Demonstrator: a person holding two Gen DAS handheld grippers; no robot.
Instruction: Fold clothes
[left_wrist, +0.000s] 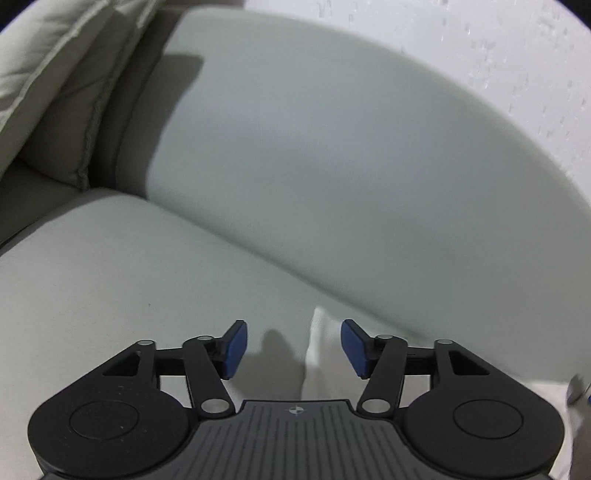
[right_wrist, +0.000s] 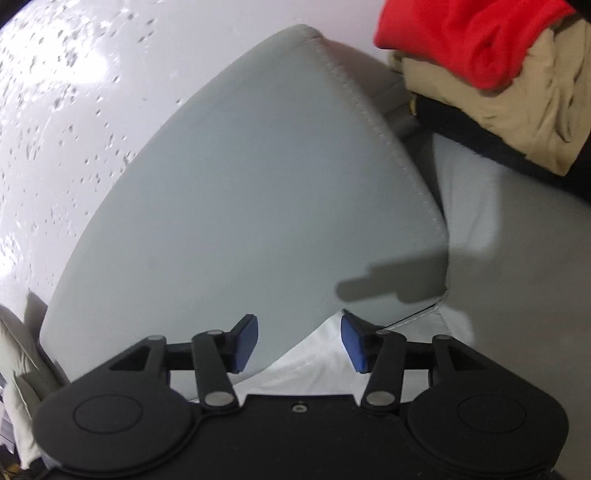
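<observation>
Smooth grey sofa cushion (left_wrist: 332, 166), soft white garment (left_wrist: 321, 354) between spread left gripper (left_wrist: 293, 347); right gripper (right_wrist: 299, 343) likewise wide, empty.

Grey sofa (left_wrist: 295, 166) against speckled wall (right_wrist: 55, 92)

White garment (right_wrist: 314, 365); grey sofa (right_wrist: 258, 206); red cloth (right_wrist: 461, 40).

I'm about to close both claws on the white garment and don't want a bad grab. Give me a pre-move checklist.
1. Left claw open: ok.
2. Right claw open: ok.
3. White garment between left fingers: ok, a raised fold sits there.
4. White garment between right fingers: ok, though it lies low.
5. Sofa cushion out of right claw's bite: cannot tell.
6. Clothes pile out of the way: ok.
</observation>
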